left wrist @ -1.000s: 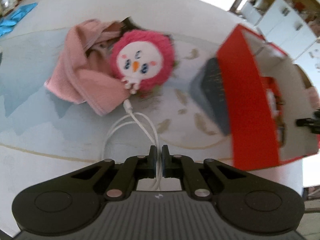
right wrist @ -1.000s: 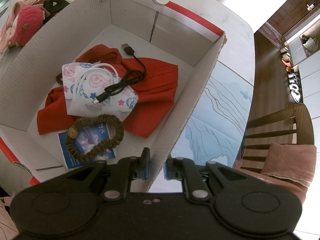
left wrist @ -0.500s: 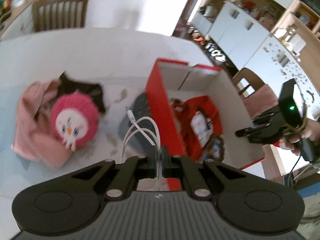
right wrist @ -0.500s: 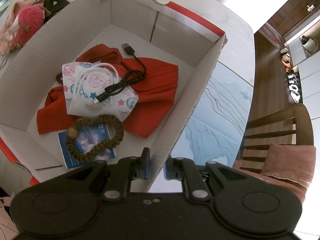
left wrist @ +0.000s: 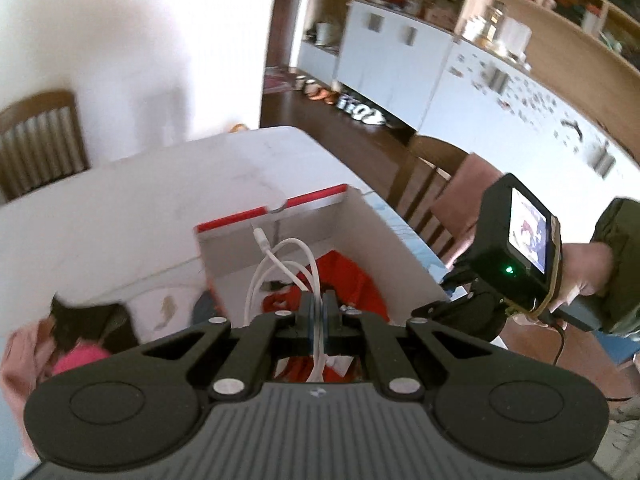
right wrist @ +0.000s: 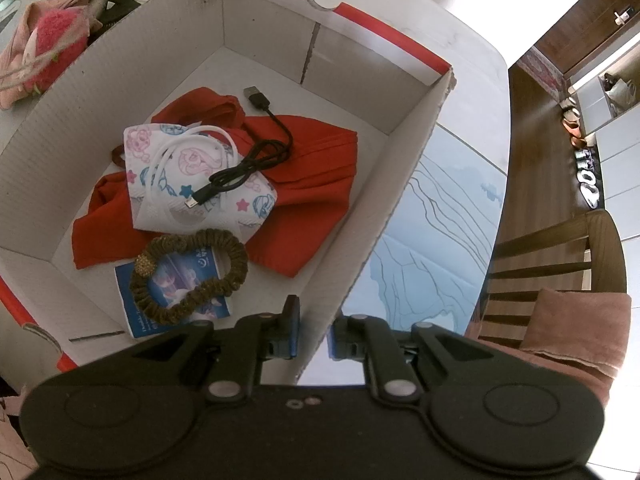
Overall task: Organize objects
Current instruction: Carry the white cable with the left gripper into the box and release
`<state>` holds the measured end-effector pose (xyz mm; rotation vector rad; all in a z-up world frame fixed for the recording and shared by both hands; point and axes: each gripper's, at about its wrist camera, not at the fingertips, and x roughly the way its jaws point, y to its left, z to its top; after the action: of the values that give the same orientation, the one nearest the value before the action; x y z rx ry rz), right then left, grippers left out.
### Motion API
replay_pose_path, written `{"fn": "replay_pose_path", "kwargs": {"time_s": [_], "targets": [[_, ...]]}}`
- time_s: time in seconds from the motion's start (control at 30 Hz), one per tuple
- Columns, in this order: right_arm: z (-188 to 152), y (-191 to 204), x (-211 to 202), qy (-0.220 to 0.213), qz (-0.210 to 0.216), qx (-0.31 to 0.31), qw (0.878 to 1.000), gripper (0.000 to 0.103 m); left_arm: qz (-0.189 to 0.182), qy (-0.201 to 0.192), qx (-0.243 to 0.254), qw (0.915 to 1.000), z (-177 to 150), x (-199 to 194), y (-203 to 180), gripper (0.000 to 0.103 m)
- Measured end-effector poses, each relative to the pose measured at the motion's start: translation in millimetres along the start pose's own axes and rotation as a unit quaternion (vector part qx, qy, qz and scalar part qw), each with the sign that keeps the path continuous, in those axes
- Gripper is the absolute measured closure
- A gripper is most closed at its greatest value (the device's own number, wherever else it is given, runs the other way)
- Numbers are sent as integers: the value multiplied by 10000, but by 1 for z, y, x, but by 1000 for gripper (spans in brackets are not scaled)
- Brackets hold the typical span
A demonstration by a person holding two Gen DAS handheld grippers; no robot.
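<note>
box (right wrist: 224,52): on the table (right wrist: 472,56), open top
cloth (right wrist: 316,184): on the box floor, centre
mask (right wrist: 188,184): on the cloth
black cable (right wrist: 256,156): across the mask, plug toward 12 o'clock
scrunchie (right wrist: 188,276): at 6 o'clock of the mask, on a card (right wrist: 176,308)
chair (right wrist: 560,264): at 3 o'clock, beside the table

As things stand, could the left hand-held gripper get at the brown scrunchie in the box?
Probably not yet. The left hand-held gripper is shut on the white cable, so it has no free grip. The box is open-topped and nothing covers the scrunchie.
</note>
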<state>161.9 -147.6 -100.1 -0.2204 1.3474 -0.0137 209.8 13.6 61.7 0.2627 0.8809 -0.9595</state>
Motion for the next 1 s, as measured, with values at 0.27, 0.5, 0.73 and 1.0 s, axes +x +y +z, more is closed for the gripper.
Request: {"fn": "replay_pose_path", "kwargs": {"time_s": [0.27,0.5,0.73,1.0], "targets": [[0,-1,0,5,9,18,10000,91,-254,304,534,9978,-7,60,-32,101],[0,-1,0,8,12,39,10000,91,-343,561,816,9945,-21,95,-51,101],[1,-1,0,4,21,47,10000,91,-345,901,648,9932,-32,113,-45,101],[1,0,1,15,15,18,10000,91,-273,1281,444,9904,-45,127,-38,101]]}}
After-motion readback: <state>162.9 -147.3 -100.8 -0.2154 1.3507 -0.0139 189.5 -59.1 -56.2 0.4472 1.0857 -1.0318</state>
